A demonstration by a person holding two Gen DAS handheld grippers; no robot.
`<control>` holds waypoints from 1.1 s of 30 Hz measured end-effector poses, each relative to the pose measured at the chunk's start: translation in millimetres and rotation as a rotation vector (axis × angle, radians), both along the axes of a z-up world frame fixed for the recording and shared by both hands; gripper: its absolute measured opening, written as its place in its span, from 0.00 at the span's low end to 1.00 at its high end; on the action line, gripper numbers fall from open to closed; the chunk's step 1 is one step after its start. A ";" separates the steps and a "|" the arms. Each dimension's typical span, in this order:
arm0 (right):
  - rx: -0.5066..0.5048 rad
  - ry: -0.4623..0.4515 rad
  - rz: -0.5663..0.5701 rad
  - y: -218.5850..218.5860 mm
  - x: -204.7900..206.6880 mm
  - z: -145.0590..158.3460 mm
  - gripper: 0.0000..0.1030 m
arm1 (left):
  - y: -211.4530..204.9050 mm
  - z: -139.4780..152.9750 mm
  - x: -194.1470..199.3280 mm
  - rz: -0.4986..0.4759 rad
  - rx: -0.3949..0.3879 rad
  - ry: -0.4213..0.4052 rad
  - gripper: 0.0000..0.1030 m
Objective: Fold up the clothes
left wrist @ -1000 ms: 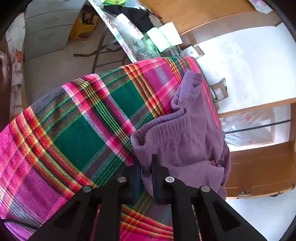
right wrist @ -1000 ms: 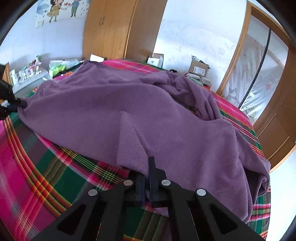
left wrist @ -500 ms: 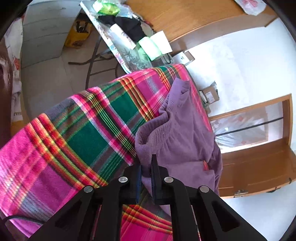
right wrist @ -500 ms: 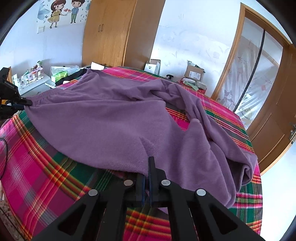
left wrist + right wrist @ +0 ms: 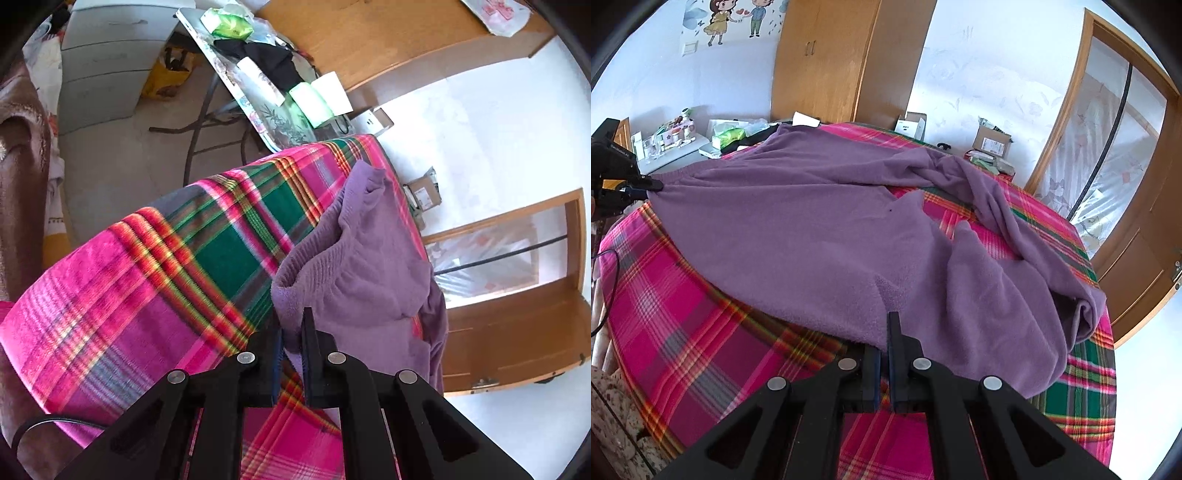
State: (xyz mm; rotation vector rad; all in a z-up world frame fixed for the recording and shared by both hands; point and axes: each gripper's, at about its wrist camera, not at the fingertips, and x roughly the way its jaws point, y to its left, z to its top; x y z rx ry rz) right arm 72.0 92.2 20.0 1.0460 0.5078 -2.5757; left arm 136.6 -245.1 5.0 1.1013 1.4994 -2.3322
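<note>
A purple fleece garment (image 5: 820,229) lies spread over a bed covered with a pink, green and red plaid blanket (image 5: 701,325), filling the middle of the right wrist frame from centre left to lower right. Its ribbed waistband runs along the upper left of the cloth, and two legs trail toward the right side of the frame, one bunched at the blanket's right edge.

The right hand-held gripper (image 5: 884,354) sits at bottom centre of its frame, jaws drawn nearly together with the garment's near hem pinched between them; the fleece rises straight out from the fingertips and fans away toward the top of the frame.

The left hand-held gripper (image 5: 293,343) is at bottom centre of the left wrist frame, jaws likewise closed to a narrow slit on a corner of the waistband (image 5: 332,266), which stands in a raised fold directly above the fingertips and drapes off to the right. In the right wrist frame this same gripper appears at the far left edge (image 5: 652,185), its tip touching the waistband corner.

A cluttered desk (image 5: 273,129) stands beyond the bed at upper centre of the left wrist frame, a wooden wardrobe (image 5: 842,62) at top centre of the right.
</note>
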 end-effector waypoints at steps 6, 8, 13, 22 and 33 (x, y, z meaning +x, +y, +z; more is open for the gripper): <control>0.002 -0.023 0.015 5.8 9.6 -4.9 0.02 | -0.8 -4.0 12.7 0.008 -0.017 -0.017 0.08; -0.004 -0.032 0.020 7.6 12.3 -5.9 0.02 | -2.1 -6.9 16.9 0.012 -0.016 -0.029 0.08; -0.020 -0.056 0.039 10.1 18.0 -7.6 0.02 | -5.7 -11.7 23.6 0.029 -0.007 -0.047 0.08; -0.028 -0.112 0.034 17.2 13.1 -16.8 0.03 | -5.3 -17.3 22.2 0.037 -0.027 -0.080 0.09; -0.221 -0.187 -0.011 49.4 5.1 -6.8 0.11 | 2.4 -8.7 20.8 0.007 -0.114 -0.120 0.15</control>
